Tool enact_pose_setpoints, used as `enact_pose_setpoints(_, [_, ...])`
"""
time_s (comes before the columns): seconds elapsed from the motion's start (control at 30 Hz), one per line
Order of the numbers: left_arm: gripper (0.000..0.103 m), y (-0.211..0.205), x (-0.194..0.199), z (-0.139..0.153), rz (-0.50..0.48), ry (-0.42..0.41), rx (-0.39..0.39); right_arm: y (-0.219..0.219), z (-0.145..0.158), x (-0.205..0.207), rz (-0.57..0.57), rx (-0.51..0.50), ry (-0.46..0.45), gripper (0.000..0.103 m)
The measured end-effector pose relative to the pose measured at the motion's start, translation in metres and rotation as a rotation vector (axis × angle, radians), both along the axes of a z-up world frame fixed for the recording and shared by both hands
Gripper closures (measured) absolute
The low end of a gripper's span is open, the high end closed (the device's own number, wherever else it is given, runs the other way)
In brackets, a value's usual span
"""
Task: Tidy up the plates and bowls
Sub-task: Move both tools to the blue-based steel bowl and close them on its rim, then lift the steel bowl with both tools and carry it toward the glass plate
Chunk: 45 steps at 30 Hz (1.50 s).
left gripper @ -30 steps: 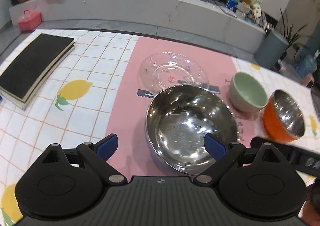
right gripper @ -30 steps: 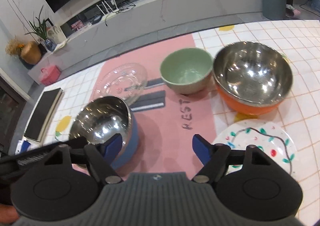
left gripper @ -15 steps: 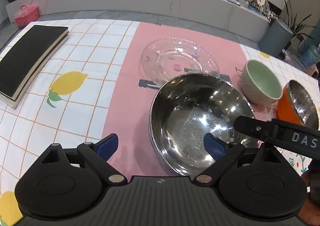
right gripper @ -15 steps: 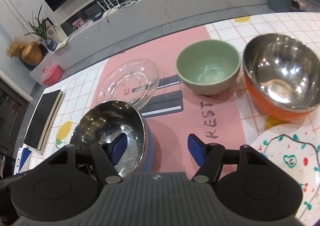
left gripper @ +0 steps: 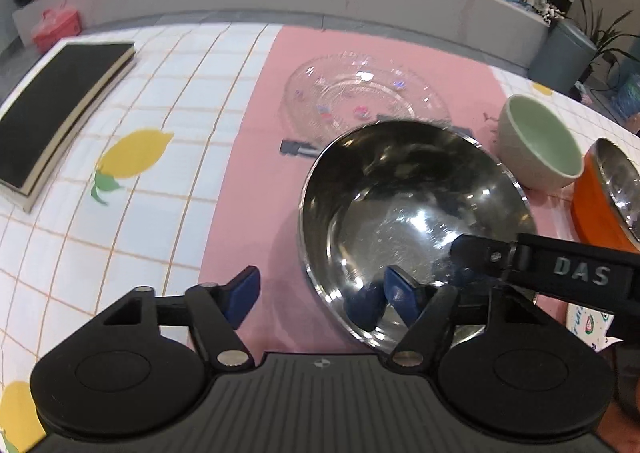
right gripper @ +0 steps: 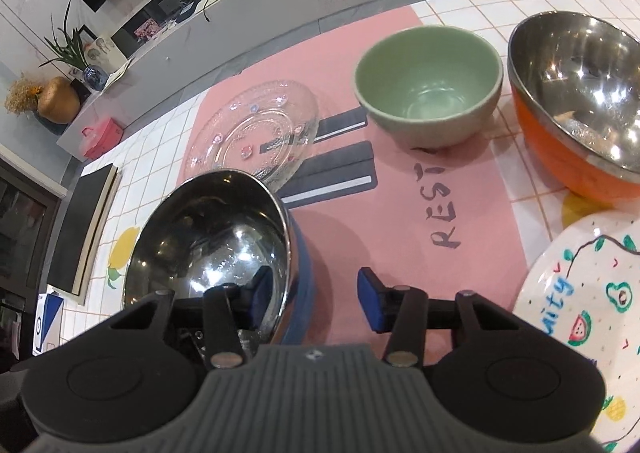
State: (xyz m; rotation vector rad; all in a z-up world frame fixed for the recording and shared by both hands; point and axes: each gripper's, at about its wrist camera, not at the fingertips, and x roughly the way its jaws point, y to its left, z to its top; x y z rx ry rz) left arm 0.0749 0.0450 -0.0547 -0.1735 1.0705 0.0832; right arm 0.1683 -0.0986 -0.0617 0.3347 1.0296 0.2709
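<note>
A steel bowl with a blue outside stands on the pink mat. My left gripper straddles its near left rim, one blue pad inside and one outside. Its jaws are closing and the outer pad is still clear of the wall. My right gripper straddles the bowl's right rim the same way. Its jaws are closing too, with a gap left between the outer pad and the blue wall. In the left wrist view, one finger of the right gripper reaches in over the rim.
Behind the steel bowl lies a clear glass plate. A green bowl and an orange steel-lined bowl stand to the right. A painted white plate lies near right. A black pad sits far left.
Both grippers have sunk onto the steel bowl's rim, each now with one finger inside. The right one came in from the right. Both pairs of jaws have narrowed.
</note>
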Motion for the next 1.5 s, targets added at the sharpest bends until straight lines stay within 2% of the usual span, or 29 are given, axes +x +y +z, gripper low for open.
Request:
enact_pose_setpoints(0.07, [0.021, 0.002, -0.001, -0.001, 0.0, -0.009, -0.012, 0.0, 0.0, 0.0, -0.002, -0.006, -0.005, 0.056])
enact_pose_setpoints(0.13, [0.021, 0.001, -0.002, 0.0, -0.007, -0.008, -0.009, 0.0, 0.0, 0.0, 0.0, -0.011, -0.006, 0.065])
enact_pose_setpoints(0.23, [0.025, -0.002, -0.003, 0.001, -0.017, -0.015, 0.006, -0.001, -0.001, 0.0, 0.005, -0.015, -0.013, 0.07])
enact_pose_setpoints(0.3, [0.033, -0.003, -0.003, 0.002, -0.023, -0.024, -0.001, 0.0, -0.001, -0.001, 0.01, -0.011, -0.017, 0.074])
enact_pose_setpoints(0.37, [0.056, -0.003, -0.005, 0.004, -0.024, -0.037, -0.008, 0.001, 0.0, -0.002, 0.012, -0.011, -0.02, 0.077])
enact_pose_setpoints(0.43, [0.073, -0.004, -0.006, 0.007, -0.037, -0.043, -0.012, 0.002, 0.0, -0.003, 0.014, -0.01, -0.025, 0.081])
enact_pose_setpoints(0.5, [0.076, -0.005, -0.007, 0.009, -0.04, -0.046, -0.012, 0.003, 0.001, -0.004, 0.022, -0.009, -0.029, 0.088])
enact_pose_setpoints(0.57, [0.079, -0.005, -0.008, 0.009, -0.038, -0.057, -0.015, 0.004, 0.001, -0.004, 0.022, -0.025, -0.032, 0.091])
enact_pose_setpoints(0.97, [0.081, -0.008, -0.013, 0.015, -0.051, -0.074, -0.017, 0.002, 0.006, -0.004, 0.006, -0.023, -0.032, 0.093])
enact_pose_setpoints(1.37, [0.081, -0.026, -0.03, 0.04, -0.076, -0.125, -0.02, -0.015, 0.033, -0.027, 0.006, -0.039, -0.091, 0.093])
enact_pose_setpoints(1.5, [0.081, -0.036, -0.043, 0.047, -0.073, -0.136, -0.045, -0.028, 0.045, -0.043, 0.004, -0.053, -0.105, 0.093])
